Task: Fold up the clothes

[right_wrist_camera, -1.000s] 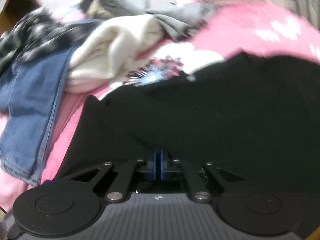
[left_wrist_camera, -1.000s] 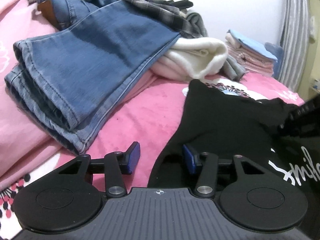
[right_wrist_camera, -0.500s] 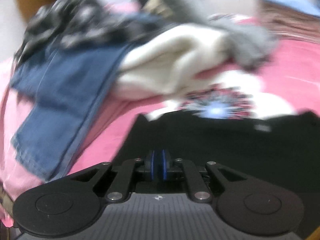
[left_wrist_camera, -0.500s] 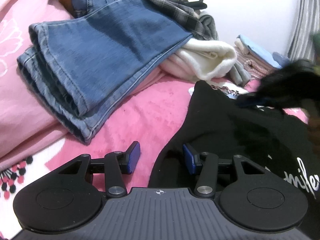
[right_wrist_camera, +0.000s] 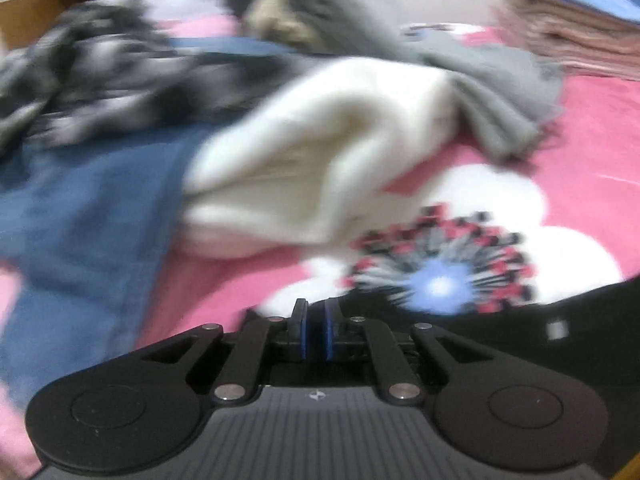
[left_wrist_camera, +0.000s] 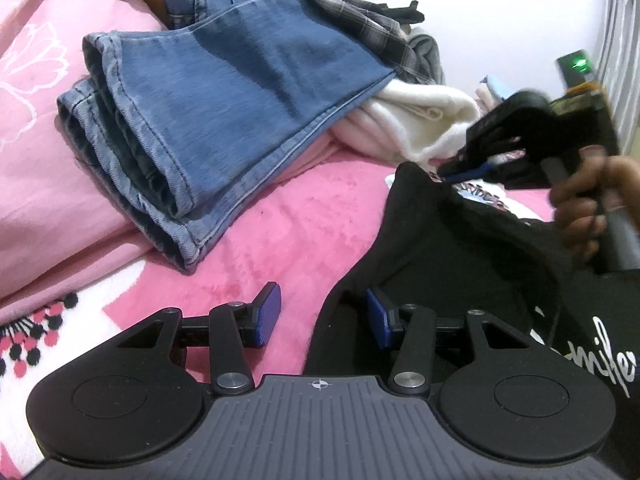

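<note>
Jaws of the left gripper (left_wrist_camera: 322, 316) straddle the black shirt's (left_wrist_camera: 460, 264) edge.

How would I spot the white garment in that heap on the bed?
Start at the pink blanket covering the bed, then find the folded blue jeans lying across the heap. The white fleece garment pokes out from under their far end. It is the only pale, fluffy piece, rolled thick between denim, dark plaid shirt and grey cloth.
</note>
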Demonstrator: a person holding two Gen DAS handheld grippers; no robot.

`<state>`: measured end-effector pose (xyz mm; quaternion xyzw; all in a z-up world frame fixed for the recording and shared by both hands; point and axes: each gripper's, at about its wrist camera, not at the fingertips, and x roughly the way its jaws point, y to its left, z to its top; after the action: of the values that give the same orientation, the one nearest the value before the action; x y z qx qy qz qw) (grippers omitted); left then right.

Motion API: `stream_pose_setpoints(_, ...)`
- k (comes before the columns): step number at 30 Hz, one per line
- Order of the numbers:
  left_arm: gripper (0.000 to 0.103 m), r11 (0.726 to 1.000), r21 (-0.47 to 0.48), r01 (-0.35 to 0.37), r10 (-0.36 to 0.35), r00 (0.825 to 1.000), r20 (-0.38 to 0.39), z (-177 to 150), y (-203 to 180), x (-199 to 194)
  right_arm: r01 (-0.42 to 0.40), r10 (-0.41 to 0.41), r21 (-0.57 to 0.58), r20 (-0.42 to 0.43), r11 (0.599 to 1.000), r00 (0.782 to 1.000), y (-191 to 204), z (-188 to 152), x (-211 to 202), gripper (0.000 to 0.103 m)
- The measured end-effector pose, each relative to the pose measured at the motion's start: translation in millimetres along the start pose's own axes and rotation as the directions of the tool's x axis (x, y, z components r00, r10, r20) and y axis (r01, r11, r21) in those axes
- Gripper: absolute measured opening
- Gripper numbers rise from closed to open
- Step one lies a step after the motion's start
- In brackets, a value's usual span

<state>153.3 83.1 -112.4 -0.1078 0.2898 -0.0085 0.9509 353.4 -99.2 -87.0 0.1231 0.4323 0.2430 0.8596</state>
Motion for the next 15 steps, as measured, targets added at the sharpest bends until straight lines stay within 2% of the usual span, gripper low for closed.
stream_pose_setpoints(1,0.048,1.0,-0.003,0.001,-0.001,1.0,-0.002,0,1,0,-0.046,0.045,-0.013,-0.021,0.999,0.999,6,-2,-3,0.009)
stream_pose_setpoints(4,0.048,1.0,-0.012,-0.003,0.003,1.0,-0.007,-1,2,-3,-0.088,0.079,-0.072,-0.114,0.994,0.99,23,-4,15,0.009)
stream_pose_setpoints(6,0.048,1.0,-0.012,-0.009,0.009,1.0,-0.009,-2,3,-5,-0.045,0.036,-0.064,-0.139,0.997,0.99,23,-3,41,0.007)
stream_pose_setpoints(8,0.048,1.0,-0.013,-0.011,0.011,1.0,-0.013,-3,4,-8,-0.079,0.087,0.088,-0.093,0.993,0.992,5,6,58,0.007)
stream_pose_setpoints(10,0.048,1.0,-0.026,-0.01,0.009,1.0,-0.018,-2,6,-10,-0.074,0.083,0.193,-0.037,0.978,0.996,-13,12,48,0.009)
stream_pose_setpoints(13,0.048,0.998,-0.055,-0.004,0.002,0.999,-0.032,0,11,-15,-0.077,0.065,0.347,0.045,0.935,0.997,-38,20,35,0.01)
stream_pose_setpoints(14,0.048,0.998,-0.064,-0.002,0.0,0.999,-0.036,0,12,-17,-0.08,0.056,0.395,0.071,0.915,0.996,-47,23,30,0.01)
stream_pose_setpoints(15,0.05,0.998,-0.069,-0.002,-0.001,0.999,-0.035,1,12,-21,-0.064,0.043,0.373,0.063,0.926,0.997,-49,24,14,0.01)
